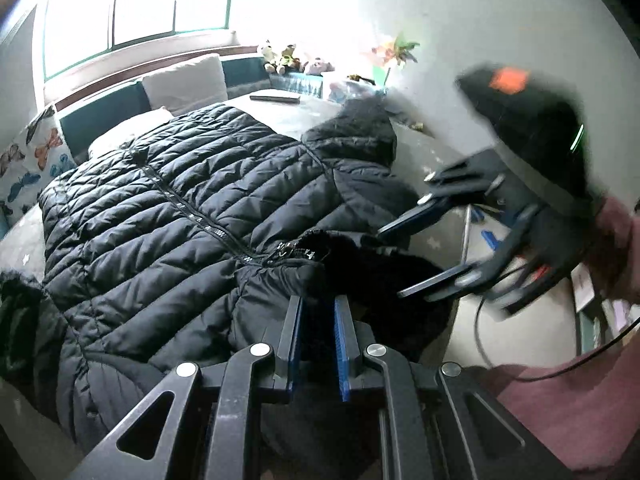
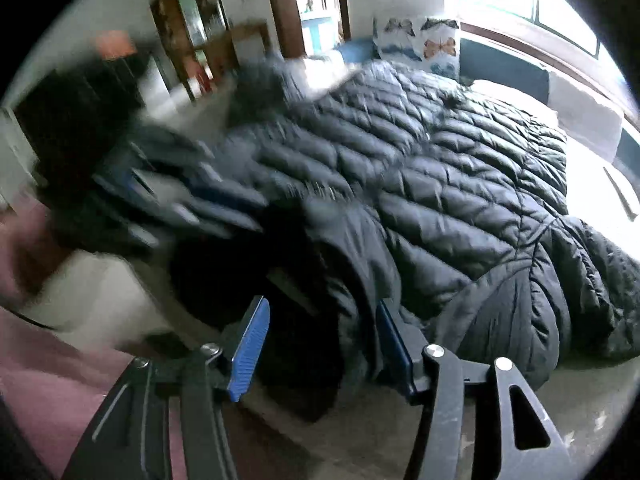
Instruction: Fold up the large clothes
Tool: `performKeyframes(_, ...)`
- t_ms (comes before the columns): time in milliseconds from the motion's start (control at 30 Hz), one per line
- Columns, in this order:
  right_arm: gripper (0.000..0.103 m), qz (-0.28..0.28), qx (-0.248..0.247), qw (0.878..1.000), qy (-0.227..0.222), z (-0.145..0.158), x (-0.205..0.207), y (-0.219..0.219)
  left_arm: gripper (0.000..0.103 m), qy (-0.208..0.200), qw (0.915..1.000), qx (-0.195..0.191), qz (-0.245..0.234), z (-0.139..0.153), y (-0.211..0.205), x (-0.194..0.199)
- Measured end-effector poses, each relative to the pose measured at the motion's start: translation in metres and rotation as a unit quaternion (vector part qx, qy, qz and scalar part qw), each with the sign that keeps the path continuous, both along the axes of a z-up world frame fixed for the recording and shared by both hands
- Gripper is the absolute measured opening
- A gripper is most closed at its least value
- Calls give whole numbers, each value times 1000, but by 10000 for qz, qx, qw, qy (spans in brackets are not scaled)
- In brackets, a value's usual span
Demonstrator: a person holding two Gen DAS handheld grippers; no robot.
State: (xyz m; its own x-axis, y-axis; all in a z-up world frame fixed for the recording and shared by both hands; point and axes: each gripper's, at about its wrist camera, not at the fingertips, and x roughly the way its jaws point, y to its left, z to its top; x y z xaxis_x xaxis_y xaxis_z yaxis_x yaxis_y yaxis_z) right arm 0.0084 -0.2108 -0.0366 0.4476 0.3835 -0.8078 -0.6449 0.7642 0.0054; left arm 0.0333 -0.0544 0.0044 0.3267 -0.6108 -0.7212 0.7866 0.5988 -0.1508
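A large black quilted puffer jacket (image 1: 168, 216) lies spread on the bed, front up, its zipper running down the middle and its hood and collar nearest me. It also shows in the right wrist view (image 2: 460, 184). My left gripper (image 1: 319, 304) has its jaws nearly together at the collar edge, with dark fabric between the blue pads. My right gripper (image 2: 320, 312) is open, its blue pads on either side of the jacket's collar fabric. In the left wrist view the right gripper (image 1: 394, 264) hovers open beside the hood.
The bed (image 1: 280, 116) has a pale cover. White and butterfly-print pillows (image 1: 184, 84) stand at the headboard under a bright window. Soft toys (image 1: 280, 58) sit at the far corner. A flat dark object (image 1: 275, 98) lies on the bed. A doorway and cabinet (image 2: 192, 32) are behind.
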Motion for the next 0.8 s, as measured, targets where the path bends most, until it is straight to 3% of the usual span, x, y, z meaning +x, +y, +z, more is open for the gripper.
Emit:
performKeyframes(67, 60, -244, -465, 9985, -158, -15, 10, 3, 15, 11, 9999, -104, 26, 5, 7, -7)
performKeyframes(100, 52, -412, -413, 9982, -162, -16, 16, -1, 16, 6, 9999, -158, 0, 8, 9, -10)
performKeyframes(133, 39, -443, -151, 9989, -37, -13, 18, -8, 16, -47, 9997, -224, -51, 11, 11, -19)
performKeyframes(233, 17, -630, 434, 9971, 5, 4, 23, -25, 16, -183, 9988, -367, -261, 18, 11, -40)
performKeyframes(400, 14, -576, 592, 9965, -152, 19, 21, -29, 16, 232, 9978, -335, -532, 2, -20, -38)
performKeyframes(533, 14, -420, 521, 9975, -203, 16, 16, -24, 16, 1206, 9917, -373, -246, -31, -43, 2)
performKeyframes(600, 14, -322, 545, 9980, -95, 14, 10, -27, 16, 1386, 9900, -217, -176, -42, -47, 7)
performKeyframes(667, 14, -279, 571, 9980, 0, 15, 4, -31, 16, 1320, 9904, -224, -344, -39, -46, -1)
performKeyframes(800, 14, -172, 851, 9962, -51, 31, -3, -42, 17, 639, 9958, -200, -624, -3, -26, -27)
